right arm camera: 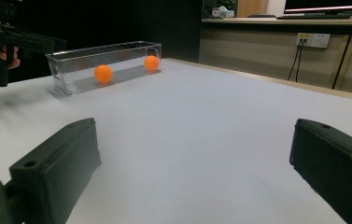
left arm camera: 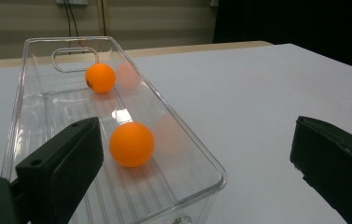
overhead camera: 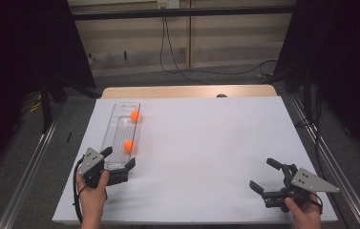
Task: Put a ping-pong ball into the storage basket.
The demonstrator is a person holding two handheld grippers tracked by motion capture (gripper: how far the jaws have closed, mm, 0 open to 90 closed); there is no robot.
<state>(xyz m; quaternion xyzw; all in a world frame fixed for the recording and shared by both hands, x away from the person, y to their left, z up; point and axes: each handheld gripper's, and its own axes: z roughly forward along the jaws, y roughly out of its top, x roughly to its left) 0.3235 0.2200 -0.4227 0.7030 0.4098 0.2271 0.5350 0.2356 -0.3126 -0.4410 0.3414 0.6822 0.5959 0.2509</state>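
We hold left gripper (overhead camera: 119, 159) at near end of clear tray (overhead camera: 118, 112), jaws wide apart, possibly straddling its corner. Two orange balls inside: near ball (left arm camera: 131, 144), far ball (left arm camera: 100, 78). Our right gripper (overhead camera: 265, 175) rests well apart, jaws spread.

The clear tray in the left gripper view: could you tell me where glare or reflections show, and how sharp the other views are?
Left gripper view: a bright glare spot on the clear tray floor, pale ghost reflections of both orange balls on its wall. Right gripper view: near jaws soft, tray sharp. High view: evenly lit table, dark surroundings.
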